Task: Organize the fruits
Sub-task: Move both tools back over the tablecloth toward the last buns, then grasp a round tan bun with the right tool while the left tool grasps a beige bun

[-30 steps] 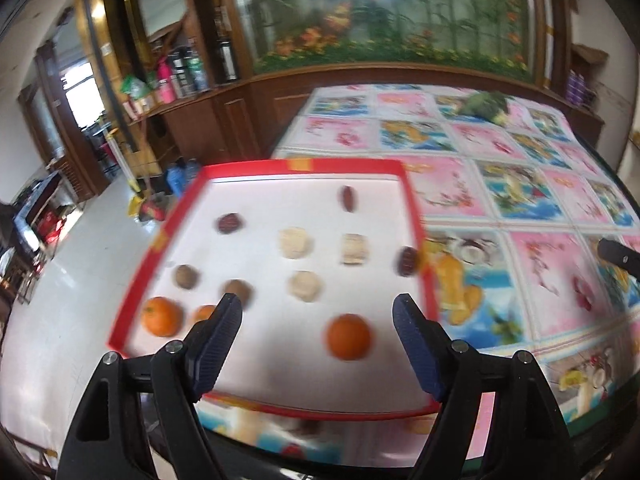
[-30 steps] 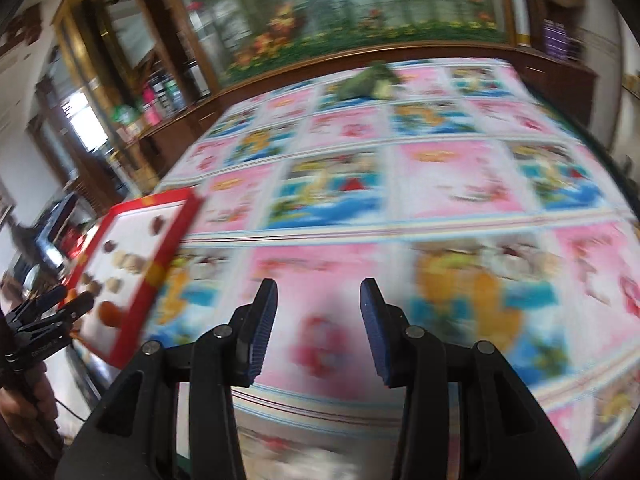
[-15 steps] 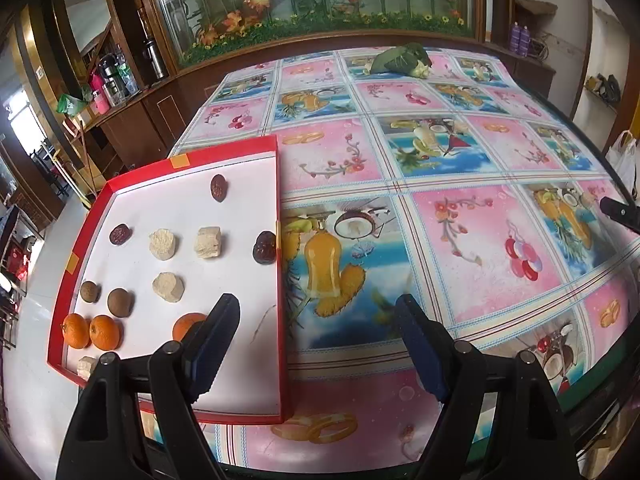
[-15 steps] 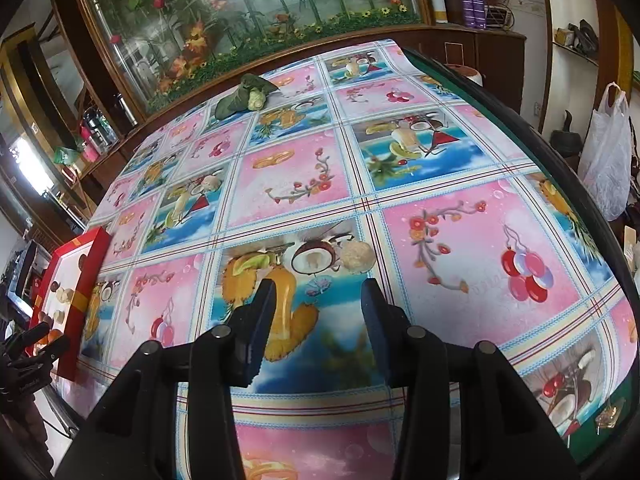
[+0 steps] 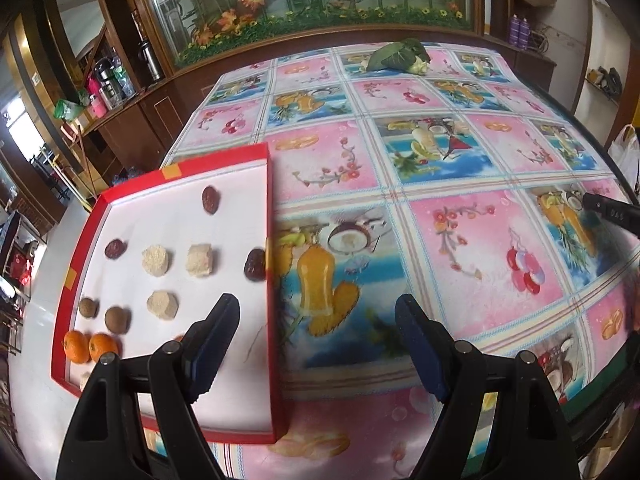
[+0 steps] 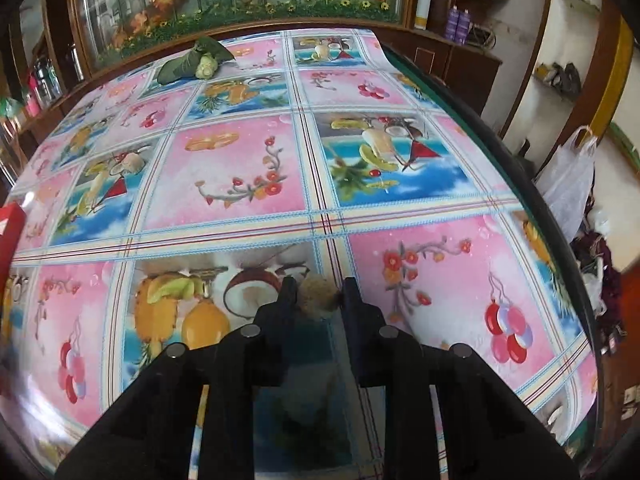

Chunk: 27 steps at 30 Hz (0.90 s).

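A red tray point(image 5: 272, 280) with a white floor lies at the table's left. It holds three dark red dates point(image 5: 209, 200), three pale beige pieces point(image 5: 157, 260), two brown round fruits point(image 5: 117, 319) and oranges point(image 5: 76, 346). My left gripper point(image 5: 316, 344) hangs open over the tray's right rim, nothing between its fingers. My right gripper point(image 6: 319, 294) is shut on a pale fuzzy round piece point(image 6: 318, 292), low over the coconut print of the tablecloth. Its tip point(image 5: 608, 212) shows at the right edge of the left wrist view.
A fruit-printed tablecloth point(image 6: 240, 176) covers the big table. A green leafy vegetable point(image 6: 192, 62) lies at the far side. The tray's corner point(image 6: 10, 220) shows at the left. A white plastic bag point(image 6: 572, 176) hangs beyond the table's right edge.
My right gripper moved forward onto the pale round piece and shut on it. The left gripper swung right from over the tray to its right rim and stayed open.
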### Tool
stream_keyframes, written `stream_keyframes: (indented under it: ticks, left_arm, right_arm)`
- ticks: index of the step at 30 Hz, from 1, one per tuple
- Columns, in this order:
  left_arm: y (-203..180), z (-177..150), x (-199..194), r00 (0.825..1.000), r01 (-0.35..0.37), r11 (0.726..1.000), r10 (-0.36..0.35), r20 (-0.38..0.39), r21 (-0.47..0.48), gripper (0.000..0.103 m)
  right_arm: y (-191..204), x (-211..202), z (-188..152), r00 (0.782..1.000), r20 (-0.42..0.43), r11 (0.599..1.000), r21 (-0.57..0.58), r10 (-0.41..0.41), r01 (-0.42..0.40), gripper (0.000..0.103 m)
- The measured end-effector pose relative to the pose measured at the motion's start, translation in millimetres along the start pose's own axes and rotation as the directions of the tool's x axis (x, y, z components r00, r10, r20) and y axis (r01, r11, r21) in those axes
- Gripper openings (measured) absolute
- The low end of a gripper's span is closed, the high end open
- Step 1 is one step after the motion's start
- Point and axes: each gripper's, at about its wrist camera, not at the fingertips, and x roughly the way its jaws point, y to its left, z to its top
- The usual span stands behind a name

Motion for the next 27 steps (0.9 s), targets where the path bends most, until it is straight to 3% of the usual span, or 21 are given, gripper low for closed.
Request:
stream_keyframes:
  ticks: [2, 9, 13, 21, 27]
  left_arm:
    - [-5, 11, 1, 1.0, 0.014, 1.0, -0.014, 0.009, 0.006, 0.08]
    - [-32, 66, 23, 0.996, 0.067, 0.997, -0.068, 0.048, 0.037, 0.08]
    - [-55, 97, 48, 0.991, 0.11, 0.994, -0.112, 0.068, 0.022, 0.08]
    - [-108, 132, 97, 0.983, 0.144, 0.987, -0.151, 0.102, 0.078, 0.08]
    - [-119, 145, 126, 0.986, 0.156, 0.987, -0.158, 0.06, 0.043, 0.08]
  right_arm:
    - [3, 3, 5, 1.0, -0.003, 1.0, -0.001, 0.006, -0.006, 0.024]
    - [4, 18, 41, 0.985, 0.008, 0.977, 0.13, 0.171, -0.17, 0.024]
    - [2, 29, 67, 0.969, 0.083, 0.946, 0.211, 0.234, -0.247, 0.024]
    - [0, 36, 67, 0.968, 0.066, 0.943, 0.217, 0.243, -0.252, 0.024]
    - [2, 31, 67, 0.958, 0.074, 0.935, 0.212, 0.276, -0.285, 0.024]
